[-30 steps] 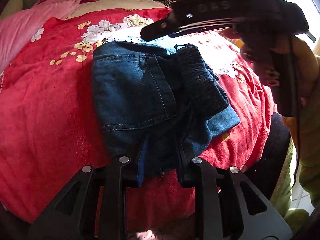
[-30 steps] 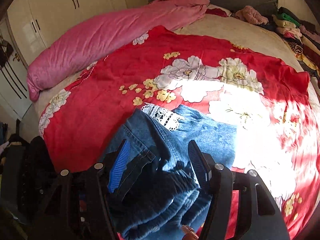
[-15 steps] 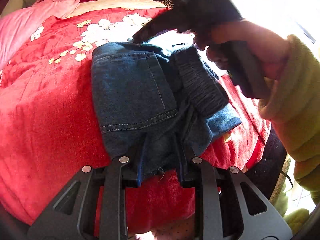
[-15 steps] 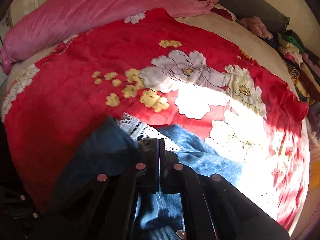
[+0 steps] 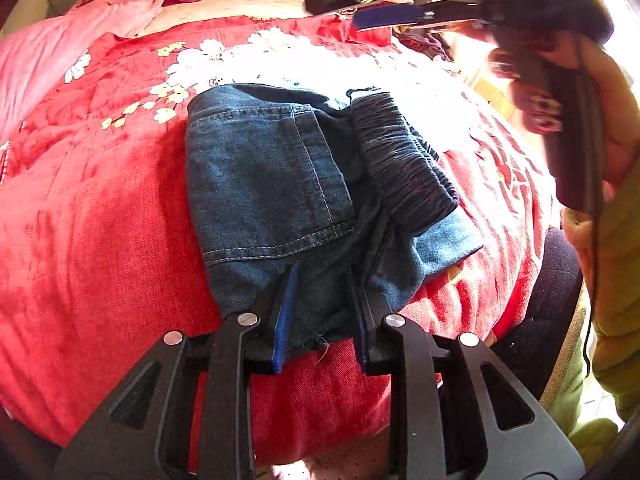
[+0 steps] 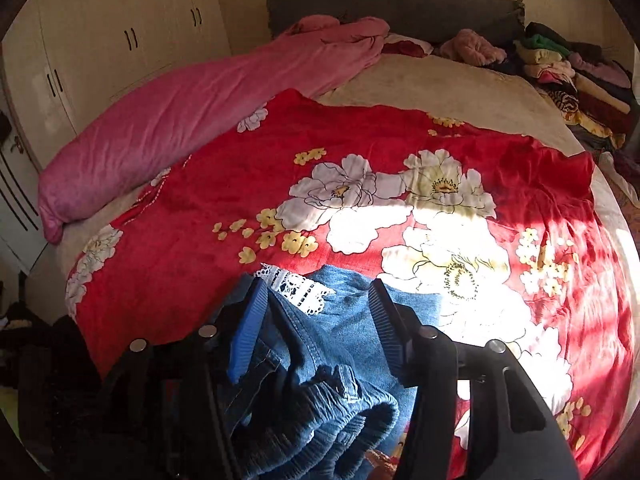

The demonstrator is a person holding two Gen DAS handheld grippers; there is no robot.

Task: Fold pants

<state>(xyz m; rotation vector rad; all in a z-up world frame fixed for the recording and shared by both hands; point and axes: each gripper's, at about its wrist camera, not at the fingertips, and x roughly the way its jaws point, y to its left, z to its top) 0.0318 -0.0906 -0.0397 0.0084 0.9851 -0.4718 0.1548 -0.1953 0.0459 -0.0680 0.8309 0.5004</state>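
Observation:
Folded blue denim pants [image 5: 272, 176] lie on a red flowered blanket [image 5: 100, 220], their dark elastic waistband [image 5: 400, 168] on the right side. My left gripper [image 5: 324, 276] is shut on the near edge of the denim, which is pinched between its pads. My right gripper [image 5: 334, 14] hangs above the far right of the bed in a person's hand, clear of the cloth. In the right wrist view its jaws are opening; the right gripper [image 6: 318, 286] stands wide over the pants [image 6: 352, 332] and a white lace trim [image 6: 296, 288], pads touching nothing.
A rolled pink duvet [image 6: 180, 112] lies along the bed's left side. Stacked clothes [image 6: 560, 68] fill the far right corner by the grey headboard. A cream wardrobe [image 6: 120, 32] stands to the left. A green sleeve [image 5: 616, 240] is at the right edge.
Half a second ago the right gripper was shut low over the pants; now it stands open and higher. The left gripper and the pants have stayed put.

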